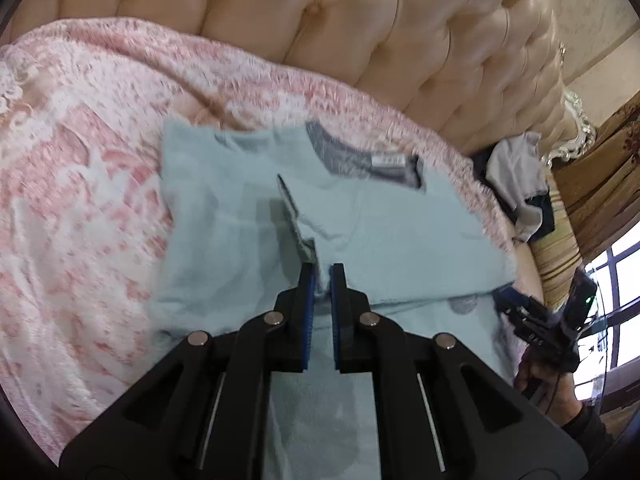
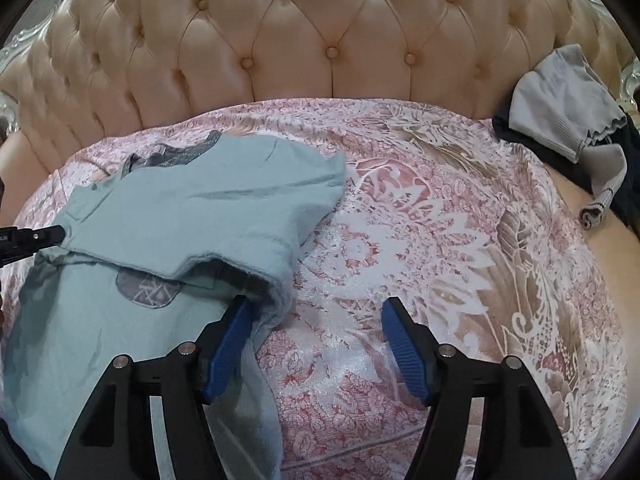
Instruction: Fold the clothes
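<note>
A light blue T-shirt (image 1: 224, 220) with a grey collar (image 1: 360, 160) lies on the pink lace bedspread (image 1: 72, 184), its upper part folded over the lower. My left gripper (image 1: 322, 280) is shut on a raised fold of the shirt near its middle. In the right wrist view the T-shirt (image 2: 180, 208) lies at the left, with a grey print (image 2: 148, 288) showing under the folded layer. My right gripper (image 2: 316, 320) is open; its left finger (image 2: 236, 328) touches the shirt's edge and its right finger hangs over the bare bedspread. The left gripper (image 2: 56, 234) shows at the far left, pinching the fold.
A tufted beige headboard (image 2: 304, 28) runs along the back. A heap of grey and dark clothes (image 2: 568, 108) lies at the bed's right end. The right half of the bedspread (image 2: 460, 240) is bare. A hand holds the right gripper (image 1: 508, 304) near a window (image 1: 616, 280).
</note>
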